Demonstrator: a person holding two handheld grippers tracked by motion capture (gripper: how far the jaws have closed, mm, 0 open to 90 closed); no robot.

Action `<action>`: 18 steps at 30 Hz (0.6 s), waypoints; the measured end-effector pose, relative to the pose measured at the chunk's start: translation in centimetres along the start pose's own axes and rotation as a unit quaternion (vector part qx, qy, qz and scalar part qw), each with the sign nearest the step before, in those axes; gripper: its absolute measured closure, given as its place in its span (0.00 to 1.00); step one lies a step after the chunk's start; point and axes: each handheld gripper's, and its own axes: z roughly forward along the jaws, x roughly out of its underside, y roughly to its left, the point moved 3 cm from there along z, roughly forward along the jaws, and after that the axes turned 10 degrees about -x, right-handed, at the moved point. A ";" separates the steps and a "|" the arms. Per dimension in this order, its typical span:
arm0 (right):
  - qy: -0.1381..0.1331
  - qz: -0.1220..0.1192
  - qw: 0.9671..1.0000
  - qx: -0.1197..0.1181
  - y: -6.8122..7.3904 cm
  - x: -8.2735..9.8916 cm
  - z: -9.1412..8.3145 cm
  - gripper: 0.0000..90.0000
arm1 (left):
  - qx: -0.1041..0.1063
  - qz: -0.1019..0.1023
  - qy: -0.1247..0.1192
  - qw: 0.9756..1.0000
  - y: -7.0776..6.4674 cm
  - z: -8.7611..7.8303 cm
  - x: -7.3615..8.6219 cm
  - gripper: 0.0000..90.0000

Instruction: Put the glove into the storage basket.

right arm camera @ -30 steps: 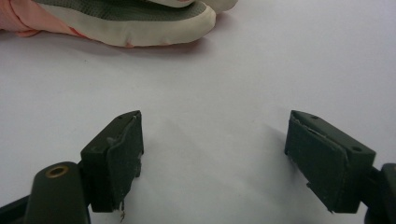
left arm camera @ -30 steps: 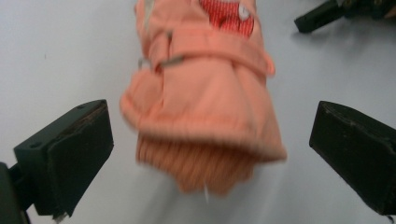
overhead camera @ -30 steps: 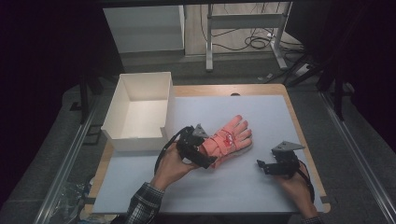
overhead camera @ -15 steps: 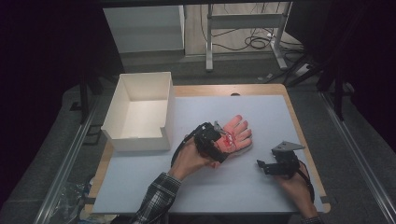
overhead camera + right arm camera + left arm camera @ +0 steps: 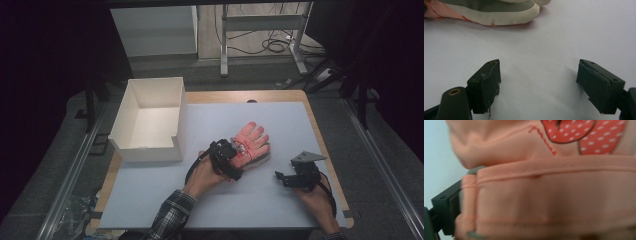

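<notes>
A pink glove point(image 5: 252, 141) with a red strawberry print lies flat on the grey table mat point(image 5: 290, 120), fingers pointing away. My left gripper point(image 5: 234, 161) is at its cuff. In the left gripper view the cuff point(image 5: 554, 195) sits right in front of the camera. One black finger point(image 5: 445, 212) stands far out at the left; the other is hidden behind the cloth. My right gripper point(image 5: 280, 178) rests on the mat to the glove's right, jaws wide open point(image 5: 539, 85) with bare mat between them. A grey mesh, cream-edged part point(image 5: 499, 11) lies under the pink glove.
An open white box point(image 5: 150, 150) stands at the table's left, close to the left hand. The wooden table edge point(image 5: 327, 150) runs just right of the right gripper. Cables and metal table legs point(image 5: 225, 45) lie on the floor beyond the table.
My left gripper has moved right, onto the glove's cuff. The right gripper has stayed where it was.
</notes>
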 end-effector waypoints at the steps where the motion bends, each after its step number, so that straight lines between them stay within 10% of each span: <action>1: 0.000 0.000 1.000 0.000 0.0 0.0 0.0 0.22 | 0.001 0.001 0.002 1.000 -0.1 0.2 0.1 0.01; 18: 0.000 -0.001 1.000 0.001 0.0 0.0 0.0 0.22 | 0.035 -0.016 -0.016 0.999 0.0 -1.0 0.4 0.50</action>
